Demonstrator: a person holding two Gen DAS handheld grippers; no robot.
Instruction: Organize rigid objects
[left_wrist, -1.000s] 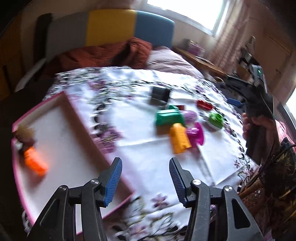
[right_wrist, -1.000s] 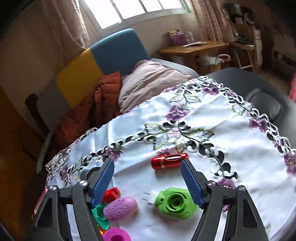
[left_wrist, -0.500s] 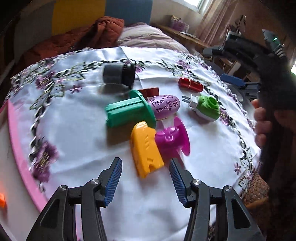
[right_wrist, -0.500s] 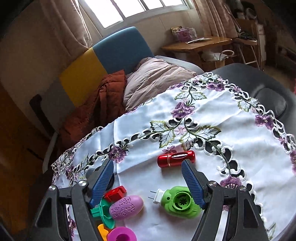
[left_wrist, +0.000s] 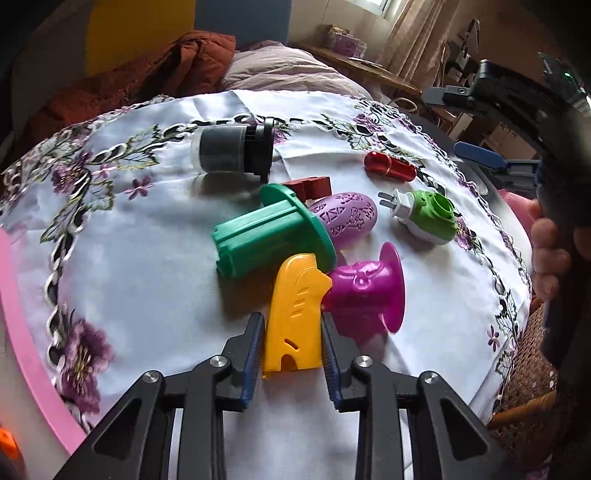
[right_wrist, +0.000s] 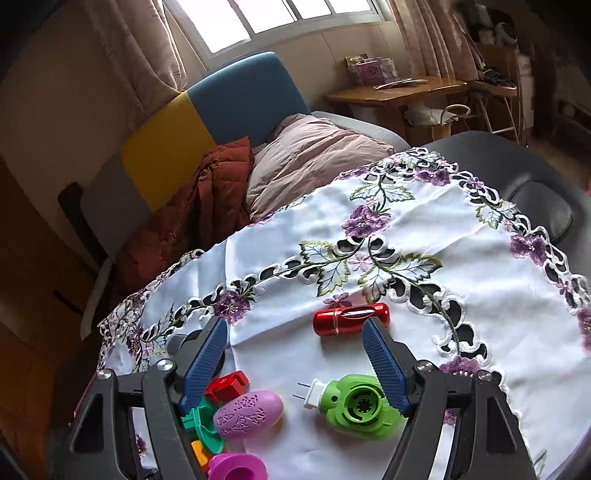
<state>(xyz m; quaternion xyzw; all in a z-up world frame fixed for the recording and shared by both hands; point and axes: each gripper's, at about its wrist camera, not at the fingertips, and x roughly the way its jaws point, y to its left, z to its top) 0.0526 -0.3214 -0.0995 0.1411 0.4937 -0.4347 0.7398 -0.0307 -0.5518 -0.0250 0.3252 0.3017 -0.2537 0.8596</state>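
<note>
The left tongs (left_wrist: 291, 341) have just been closing and are clamped on the yellow piece (left_wrist: 295, 314), which lies on the cloth-covered surface (left_wrist: 147, 258) just in front of the green spool (left_wrist: 266, 236), touching the magenta spool (left_wrist: 365, 291); the right tongs (right_wrist: 295, 354) are held spread with nothing gripped, above the green plug (right_wrist: 354, 406), which lies well right of the green spool.

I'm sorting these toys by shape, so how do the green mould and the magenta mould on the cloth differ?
The green mould has a ribbed, blocky body; the magenta mould has a rounder body with raised relief. The green mould looks the larger and longer of the two. It lies behind the yellow piece, while the magenta mould lies at that piece's right. Both are plastic, lie on their sides, and end in a round flange.
</note>
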